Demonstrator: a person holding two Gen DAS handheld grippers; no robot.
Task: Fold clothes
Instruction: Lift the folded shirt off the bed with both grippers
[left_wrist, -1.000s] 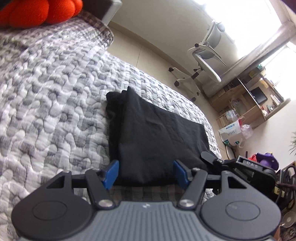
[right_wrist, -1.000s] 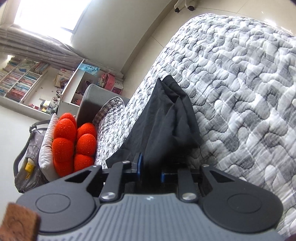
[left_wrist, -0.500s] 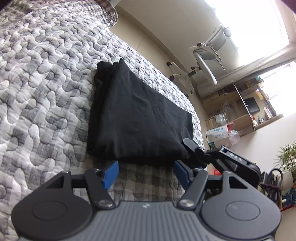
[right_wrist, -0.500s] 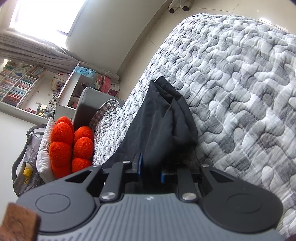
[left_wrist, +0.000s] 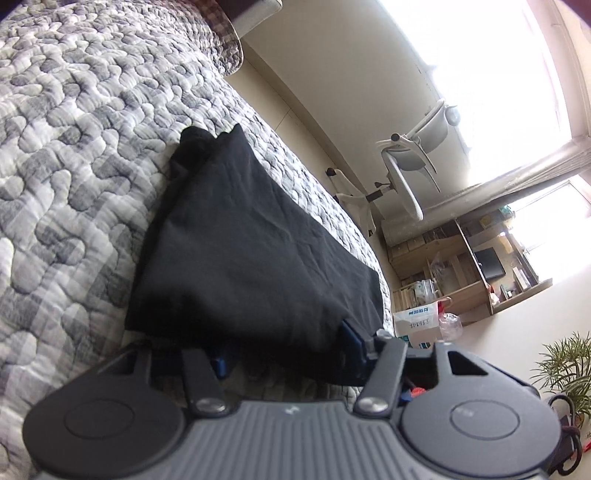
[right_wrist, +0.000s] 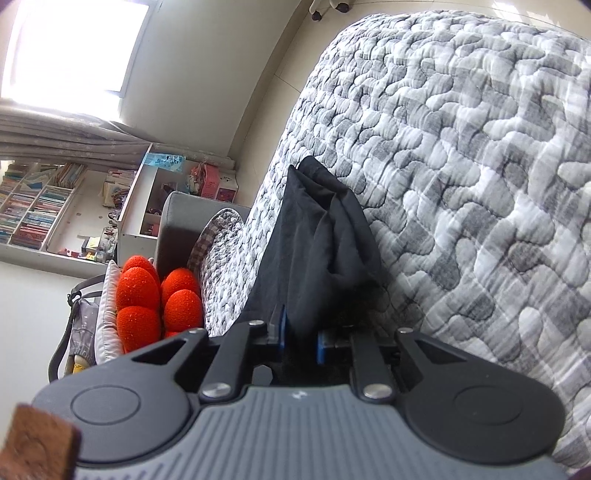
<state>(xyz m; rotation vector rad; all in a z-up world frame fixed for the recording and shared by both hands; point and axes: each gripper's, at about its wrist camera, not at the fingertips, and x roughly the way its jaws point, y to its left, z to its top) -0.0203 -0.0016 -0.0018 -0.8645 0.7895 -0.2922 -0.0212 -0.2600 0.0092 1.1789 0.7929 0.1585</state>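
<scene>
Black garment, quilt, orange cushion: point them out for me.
black garment (left_wrist: 251, 236), left wrist view, top panel.
quilt (right_wrist: 480, 155), right wrist view, bare patch.
orange cushion (right_wrist: 138, 288), right wrist view, one lobe.

Two identical handheld black plastic two-finger grippers, left (left_wrist: 286, 354) and right (right_wrist: 300, 338). Ribbed grey housing at the base, marked with a small white logo. Matte black round caps, each with a recessed disc, on both sides. Black linkage arms with triangular cut-outs, pinned by silver round-head screws. Blue pads (right_wrist: 282, 328) lining the fingers. Brown square patch (right_wrist: 37, 443) at the lower left corner of the right wrist view.
</scene>
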